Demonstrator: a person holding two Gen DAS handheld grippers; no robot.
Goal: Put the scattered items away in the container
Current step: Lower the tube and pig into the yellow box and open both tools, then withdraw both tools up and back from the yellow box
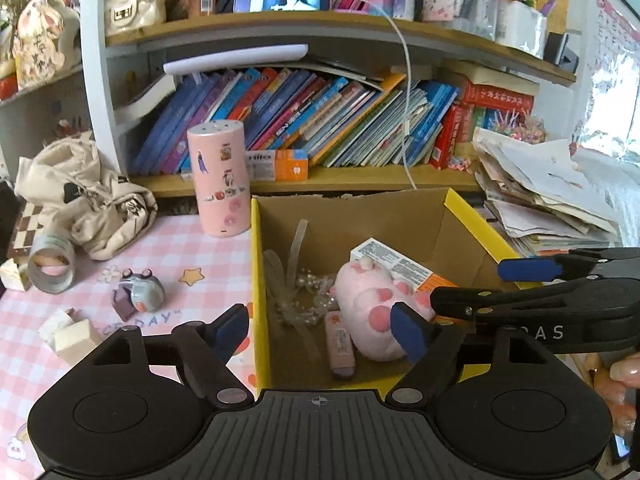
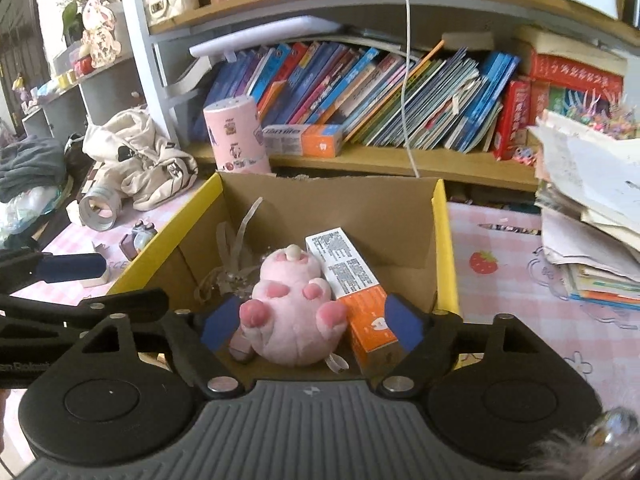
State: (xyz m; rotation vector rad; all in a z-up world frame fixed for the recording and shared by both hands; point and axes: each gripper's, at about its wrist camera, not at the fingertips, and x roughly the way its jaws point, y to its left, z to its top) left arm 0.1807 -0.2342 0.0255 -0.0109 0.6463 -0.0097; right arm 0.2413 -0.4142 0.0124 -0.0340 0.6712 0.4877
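Both grippers hang over the near end of the cardboard box (image 2: pixel 444 240) with the yellow rim, side by side, and both stand with their jaws spread wide and nothing between the pads. The left gripper (image 1: pixel 322 334) straddles the box's left wall, one blue pad outside it over the pink checked tablecloth (image 1: pixel 168 248) and the other inside, just in front of the pink plush toy (image 1: pixel 370 300) without pressing on it. The right gripper (image 2: pixel 312 326) has the same toy (image 2: pixel 294 308) lying between its fingers, on its back with its paws up, but the pads sit clear of it on either side. Inside the box the plush rests against a white and orange toothpaste carton (image 2: pixel 352 280), with a string of pearly beads and clear ribbon (image 1: pixel 298 280) towards the left wall and a small pink eraser-like block (image 1: pixel 340 346) at the near end. Out on the tablecloth, left of the box, there are loose things: a little grey figure toy (image 1: pixel 140 294), a roll of tape (image 1: pixel 52 264) lying on its side, and a couple of pale cream blocks (image 1: pixel 74 334). A tall pink cylinder (image 1: pixel 218 178) with stickers stands upright just behind the box's left back corner, beside a crumpled beige jacket (image 1: pixel 80 196)
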